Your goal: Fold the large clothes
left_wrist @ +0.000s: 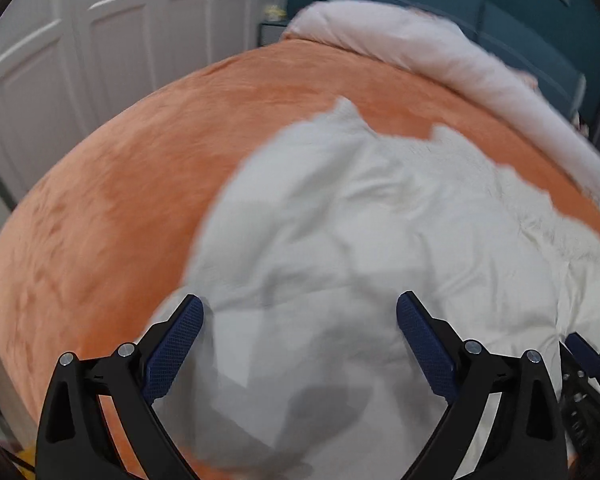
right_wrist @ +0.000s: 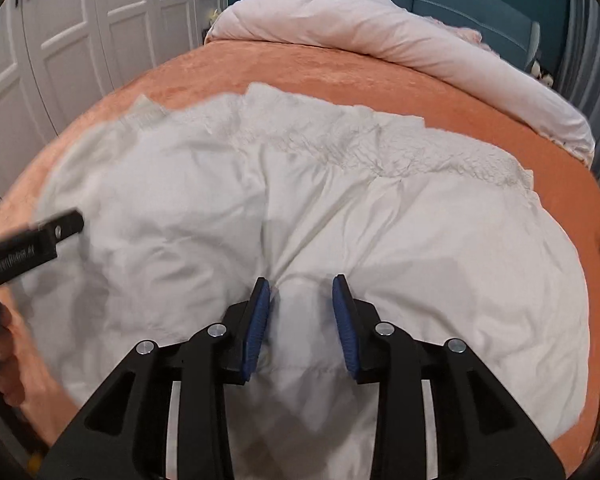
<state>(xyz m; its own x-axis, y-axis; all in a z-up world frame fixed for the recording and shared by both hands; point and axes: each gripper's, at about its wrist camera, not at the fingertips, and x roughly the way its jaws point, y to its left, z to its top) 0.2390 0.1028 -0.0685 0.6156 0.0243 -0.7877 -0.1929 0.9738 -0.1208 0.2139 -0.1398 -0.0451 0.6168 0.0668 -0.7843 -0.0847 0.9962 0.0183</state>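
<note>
1. White garment [right_wrist: 320,220] lies spread and rumpled on the orange bed [right_wrist: 500,120], fleecy trim along its far edge. Flat on the bed makes sense: broad soft surface, room to lay folds.
2. Left tongs [left_wrist: 300,320]: jaws wide apart, nothing between the pads, hovering over the garment's near left part. The view is smeared, so I can't tell whether the tips touch the cloth.
3. Right tongs [right_wrist: 301,300]: jaws partly apart, blue pads [right_wrist: 258,320] flank a raised ridge of cloth without pressing on it. Looks like a let-go, not a grip.
4. Both tongs point steeply down at the near edge, side by side. Likely a fold has just been laid, or new corners are being sought; can't say which.
5. Pink duvet [right_wrist: 380,32] is rolled up at the head of the bed, well clear of the work area.
6. Next grip needs an edge or corner, not mid-panel; puffy cloth will slump if pinched shallow.
</note>
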